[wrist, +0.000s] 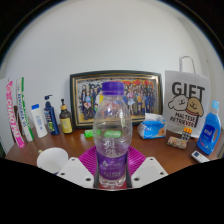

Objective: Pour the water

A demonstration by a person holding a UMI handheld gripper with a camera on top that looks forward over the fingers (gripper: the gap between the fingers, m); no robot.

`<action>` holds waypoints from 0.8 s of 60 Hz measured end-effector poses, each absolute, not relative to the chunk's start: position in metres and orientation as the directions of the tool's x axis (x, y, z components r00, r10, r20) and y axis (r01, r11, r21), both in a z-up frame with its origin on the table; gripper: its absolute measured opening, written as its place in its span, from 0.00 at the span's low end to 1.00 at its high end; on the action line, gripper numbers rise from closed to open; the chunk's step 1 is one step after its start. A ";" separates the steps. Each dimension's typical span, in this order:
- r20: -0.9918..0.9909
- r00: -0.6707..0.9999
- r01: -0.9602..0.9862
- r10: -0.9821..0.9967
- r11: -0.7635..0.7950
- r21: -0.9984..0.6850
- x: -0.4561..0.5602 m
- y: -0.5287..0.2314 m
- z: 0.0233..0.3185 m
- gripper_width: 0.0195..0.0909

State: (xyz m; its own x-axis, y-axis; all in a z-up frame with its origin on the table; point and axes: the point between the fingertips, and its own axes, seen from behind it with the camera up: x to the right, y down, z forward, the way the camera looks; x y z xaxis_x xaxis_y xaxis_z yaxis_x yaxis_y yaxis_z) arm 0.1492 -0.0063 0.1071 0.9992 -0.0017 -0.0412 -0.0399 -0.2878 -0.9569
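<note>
A clear plastic water bottle (111, 125) with a purple cap and a purple label stands upright between my fingers, filled nearly to the neck. My gripper (111, 168) is shut on its lower body. The magenta pads (87, 160) press against both of its sides. The bottle's base sits level with the white finger bodies, and I cannot tell whether it rests on the wooden table (70, 145). A white cup (52, 158) stands on the table just left of the left finger.
Beyond the bottle a framed group photo (115, 95) leans on the white wall. To its left stand several tubes and small bottles (40, 118). On the right are a white GIFT bag (187, 100), a blue-and-white packet (152, 125) and a blue bottle (210, 130).
</note>
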 end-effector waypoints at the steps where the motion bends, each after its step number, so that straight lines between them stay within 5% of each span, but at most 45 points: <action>1: -0.039 0.999 -0.038 -0.002 -0.292 -0.956 0.149 -0.007 0.103 0.24; 12: -0.008 1.000 -0.009 -0.003 -0.245 -0.970 0.148 -0.014 0.088 0.25; 21: -0.026 0.999 -0.031 -0.023 -0.273 -0.961 0.151 -0.017 0.086 0.44; 29: -0.060 0.998 -0.066 -0.027 -0.323 -0.944 0.149 -0.029 0.098 0.95; 48: -0.079 0.994 -0.103 -0.071 -0.445 -0.889 0.120 -0.132 0.160 0.92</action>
